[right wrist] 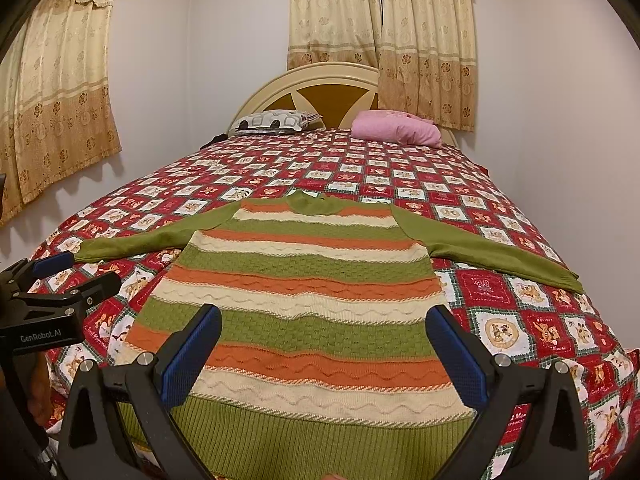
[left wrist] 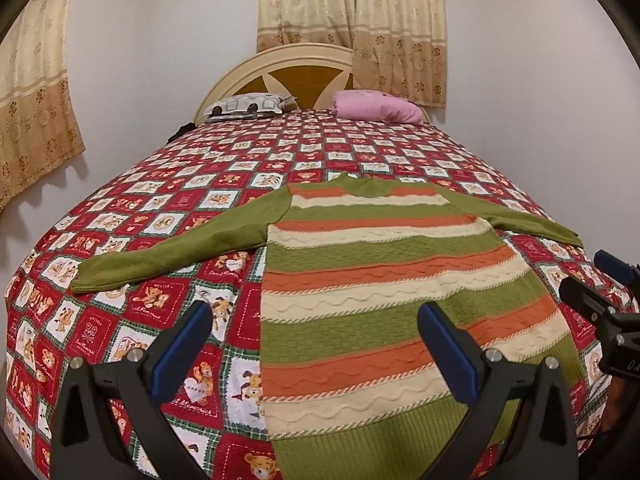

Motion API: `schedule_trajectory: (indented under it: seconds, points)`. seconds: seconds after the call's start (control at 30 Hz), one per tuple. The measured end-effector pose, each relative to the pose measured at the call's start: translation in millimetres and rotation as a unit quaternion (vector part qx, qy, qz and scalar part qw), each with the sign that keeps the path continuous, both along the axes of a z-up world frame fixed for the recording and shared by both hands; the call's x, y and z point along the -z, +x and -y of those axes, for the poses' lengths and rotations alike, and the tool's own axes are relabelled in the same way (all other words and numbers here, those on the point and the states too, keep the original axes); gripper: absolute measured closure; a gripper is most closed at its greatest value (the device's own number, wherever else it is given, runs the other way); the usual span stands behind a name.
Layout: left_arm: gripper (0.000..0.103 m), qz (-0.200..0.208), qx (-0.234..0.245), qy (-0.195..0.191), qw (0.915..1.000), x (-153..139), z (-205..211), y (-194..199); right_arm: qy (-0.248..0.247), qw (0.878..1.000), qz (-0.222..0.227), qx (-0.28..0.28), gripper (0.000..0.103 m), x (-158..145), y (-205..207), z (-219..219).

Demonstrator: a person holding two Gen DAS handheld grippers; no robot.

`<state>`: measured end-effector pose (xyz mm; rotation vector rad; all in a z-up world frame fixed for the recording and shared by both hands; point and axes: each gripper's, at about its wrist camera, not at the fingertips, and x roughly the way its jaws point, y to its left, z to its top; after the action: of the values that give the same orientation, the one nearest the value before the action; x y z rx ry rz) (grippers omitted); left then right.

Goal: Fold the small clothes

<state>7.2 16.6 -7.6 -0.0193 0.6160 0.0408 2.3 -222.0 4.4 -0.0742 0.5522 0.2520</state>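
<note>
Sweater [left wrist: 372,280] lies flat on the bedspread [left wrist: 132,216], knit w/ horizontal bands of green, orange & cream, wavy cable lines in the cream & orange bands, ribbed green hem nearest the grippers. Both sleeves plain green, spread out to either side; collar at the far end, away from the grippers. No folds visible in it yet.

Left gripper [left wrist: 316,344]: blue-padded fingers spread wide, nothing between them, hovering over the hem's left part; left finger over bare bedspread, right finger over the sweater body. Right gripper [right wrist: 324,348]: also spread wide, empty, over the hem, both fingers above the knit. Each gripper shows at the edge of the other's view, side by side, apart.

Bedspread is red/white checks w/ teddy-bear prints. Far beyond the collar: patterned pillow [right wrist: 272,122] ahead-left & pink pillow [right wrist: 398,130] ahead-right, against a cream headboard [right wrist: 316,80]. Beige curtains [right wrist: 384,32] behind headboard, another on the left wall. Nothing lies on the sweater or between grippers & it. No containers seen.
</note>
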Motion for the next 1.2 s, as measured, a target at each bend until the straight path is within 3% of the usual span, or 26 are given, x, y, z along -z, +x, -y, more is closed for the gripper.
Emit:
schedule_trajectory:
  seconds: [1.2]
  points:
    - [0.0, 0.0, -0.006, 0.002, 1.0, 4.6, -5.4, 0.7, -0.001, 1.0, -0.007, -0.004, 0.001, 9.2, 0.2, -5.2]
